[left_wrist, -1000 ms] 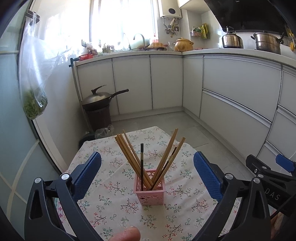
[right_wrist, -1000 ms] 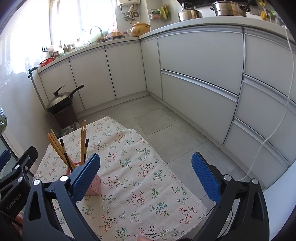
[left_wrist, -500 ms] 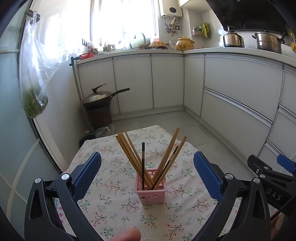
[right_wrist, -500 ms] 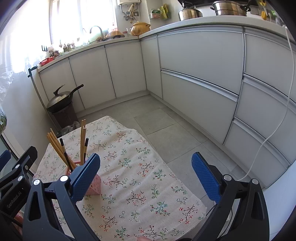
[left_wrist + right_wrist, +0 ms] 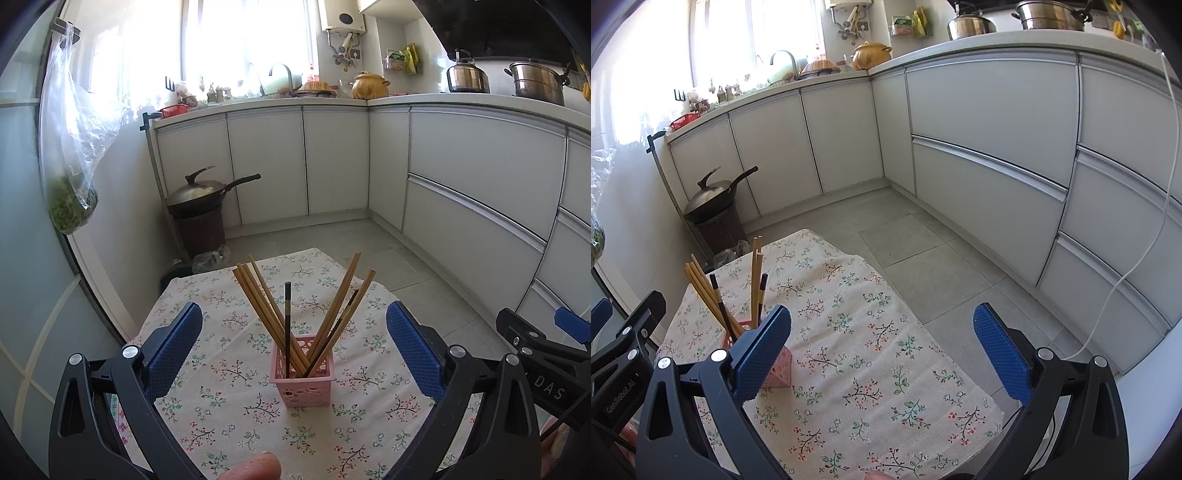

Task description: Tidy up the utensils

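A small pink basket (image 5: 303, 373) stands on the floral tablecloth (image 5: 229, 406) and holds several chopsticks (image 5: 269, 310), most of them light wood and a few dark. My left gripper (image 5: 295, 347) is open, its blue pads wide apart on either side of the basket and nearer the camera than it. In the right wrist view the pink basket (image 5: 777, 369) is partly hidden behind the left blue pad. My right gripper (image 5: 882, 350) is open over bare cloth, with nothing between its fingers. The chopsticks (image 5: 720, 295) rise to its left.
White kitchen cabinets (image 5: 480, 177) run along the back and right. A lidded wok (image 5: 201, 192) sits on a brown bin beside the table. A bag of greens (image 5: 72, 199) hangs at left. A white cable (image 5: 1137, 258) hangs down at right. A fingertip (image 5: 255, 467) shows at the bottom edge.
The left wrist view has drawn back a little, so the basket sits slightly lower in frame. Both grippers stay open. The chopsticks have not moved.
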A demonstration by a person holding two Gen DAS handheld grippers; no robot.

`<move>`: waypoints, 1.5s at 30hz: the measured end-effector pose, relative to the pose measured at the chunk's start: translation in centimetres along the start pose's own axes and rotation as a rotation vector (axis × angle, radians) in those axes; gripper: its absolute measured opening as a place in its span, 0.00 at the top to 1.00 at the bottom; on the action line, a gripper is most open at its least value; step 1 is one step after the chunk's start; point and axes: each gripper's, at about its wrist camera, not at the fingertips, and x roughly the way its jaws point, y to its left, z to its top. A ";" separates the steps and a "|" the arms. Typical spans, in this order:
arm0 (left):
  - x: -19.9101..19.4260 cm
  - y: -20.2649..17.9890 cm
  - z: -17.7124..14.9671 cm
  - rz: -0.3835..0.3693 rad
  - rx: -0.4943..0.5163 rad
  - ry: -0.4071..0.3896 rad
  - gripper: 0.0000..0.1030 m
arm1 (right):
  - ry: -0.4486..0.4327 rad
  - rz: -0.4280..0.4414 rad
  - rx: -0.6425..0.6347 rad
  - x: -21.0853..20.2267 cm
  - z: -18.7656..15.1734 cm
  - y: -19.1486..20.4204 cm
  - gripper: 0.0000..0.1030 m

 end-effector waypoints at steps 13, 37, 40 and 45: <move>0.2 0.4 -0.2 0.009 -0.002 0.006 0.07 | 0.002 0.001 -0.001 0.0 -0.1 0.1 0.06; 0.5 0.6 -0.5 0.029 -0.003 0.017 0.07 | 0.010 0.004 -0.002 0.2 -0.3 0.1 0.06; 0.5 0.6 -0.5 0.031 -0.003 0.018 0.07 | 0.010 0.004 -0.001 0.2 -0.2 0.1 0.06; 0.5 0.6 -0.5 0.031 -0.003 0.018 0.07 | 0.013 0.005 -0.002 0.3 -0.3 0.1 0.06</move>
